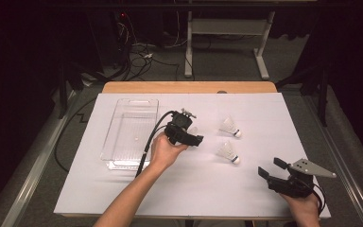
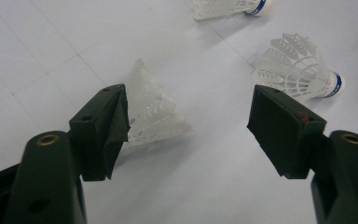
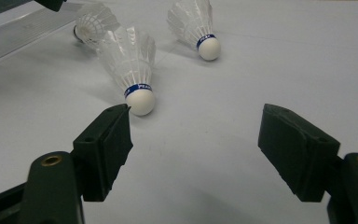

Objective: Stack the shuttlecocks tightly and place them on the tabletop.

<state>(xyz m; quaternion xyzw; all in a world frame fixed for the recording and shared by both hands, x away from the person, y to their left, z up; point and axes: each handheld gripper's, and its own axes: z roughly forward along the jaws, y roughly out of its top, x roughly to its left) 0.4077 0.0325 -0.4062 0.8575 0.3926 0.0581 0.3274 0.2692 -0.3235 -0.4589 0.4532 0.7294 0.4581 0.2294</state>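
While both jaws gape, left gripper [image 2: 189,128] flanks a shuttlecock [image 2: 154,114]; right gripper [image 3: 193,149] released.

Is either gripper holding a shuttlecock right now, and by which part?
Neither. The left gripper is open around a shuttlecock; the right gripper is open.

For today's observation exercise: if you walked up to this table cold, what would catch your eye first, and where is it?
First, the white shuttlecocks lying on their sides on the white table sheet, right of centre, blue bands at their cork tips. Next, the left gripper, jaws open, with a third shuttlecock close against one jaw. Left of it sits a clear plastic tray, and the right gripper rests open near the table's right front corner.
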